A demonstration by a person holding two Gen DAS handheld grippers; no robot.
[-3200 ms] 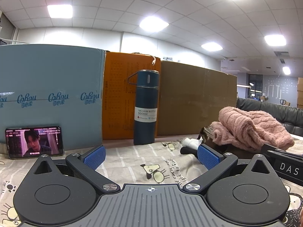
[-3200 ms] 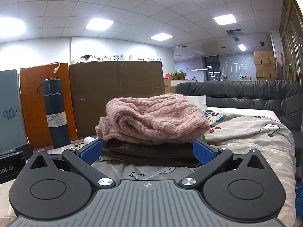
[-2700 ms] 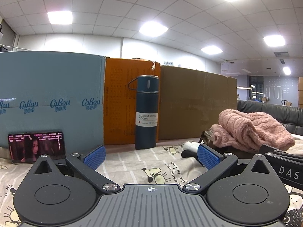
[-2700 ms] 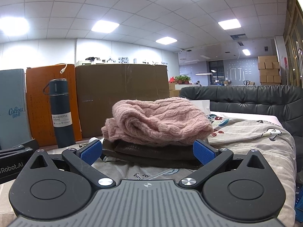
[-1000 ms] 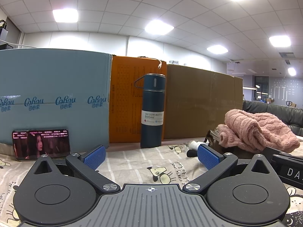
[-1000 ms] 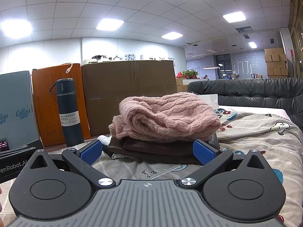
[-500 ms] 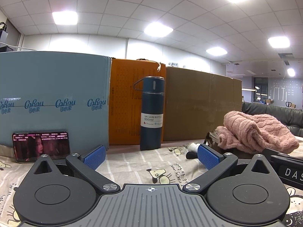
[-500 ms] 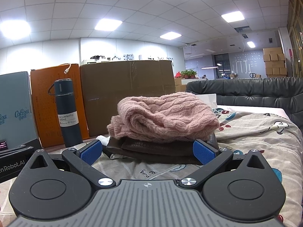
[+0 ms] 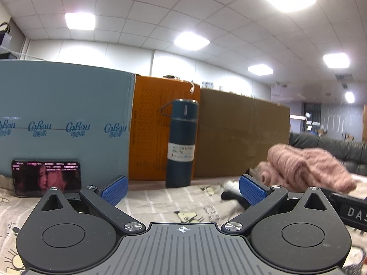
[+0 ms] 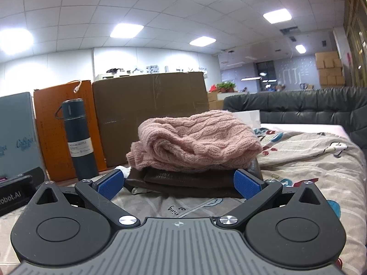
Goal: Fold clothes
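A folded pink knit sweater (image 10: 197, 139) lies on top of a folded dark brown garment (image 10: 188, 180) on the cartoon-print sheet (image 10: 305, 160). My right gripper (image 10: 177, 183) is open and empty, low over the sheet just in front of this stack. The sweater also shows, blurred, at the right of the left wrist view (image 9: 305, 167). My left gripper (image 9: 182, 189) is open and empty, low over the sheet (image 9: 160, 204), left of the stack. The right gripper's body (image 9: 348, 208) shows at the right edge of that view.
A dark blue vacuum bottle (image 9: 181, 144) stands at the back, also in the right wrist view (image 10: 79, 139). Behind it stand a blue box (image 9: 64, 123), an orange box (image 9: 151, 130) and a brown carton (image 9: 240, 135). A phone (image 9: 47, 177) leans on the blue box. A black sofa (image 10: 309, 105) is on the right.
Both grippers have shifted slightly; the left view is now blurred at the right from motion. Both grippers stay open and empty. The stack has not moved.
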